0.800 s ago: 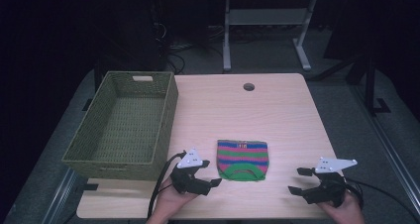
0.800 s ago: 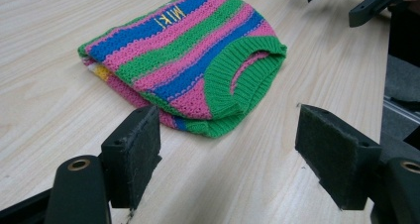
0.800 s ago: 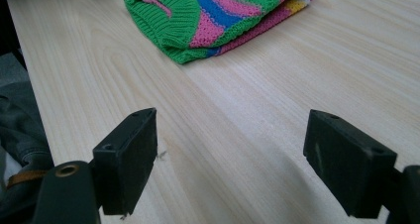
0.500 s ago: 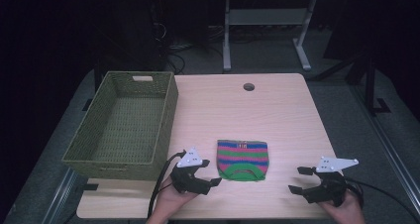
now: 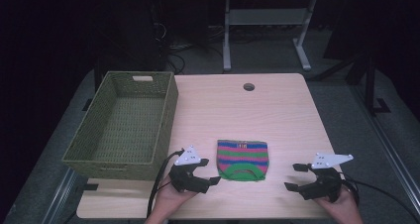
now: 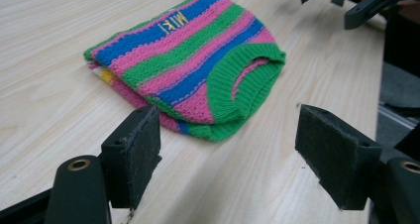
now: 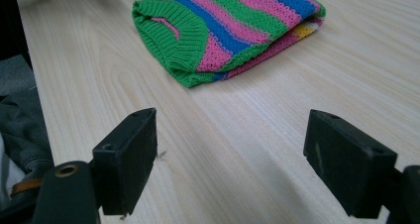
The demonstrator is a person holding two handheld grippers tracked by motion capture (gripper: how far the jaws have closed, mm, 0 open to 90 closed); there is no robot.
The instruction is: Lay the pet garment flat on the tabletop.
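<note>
A small folded knit sweater with green, pink and blue stripes lies flat near the table's front edge; its green neck opening faces the front. My left gripper stands open just left of it, jaws pointing at the sweater. Right of the sweater, my right gripper is open too, a hand's width away. Nothing sits between either pair of jaws. From the left gripper view the right gripper shows beyond the sweater.
An empty green woven basket stands on the table's left side. The wooden table has a round cable hole at the back. Desk legs and cables stand on the floor behind.
</note>
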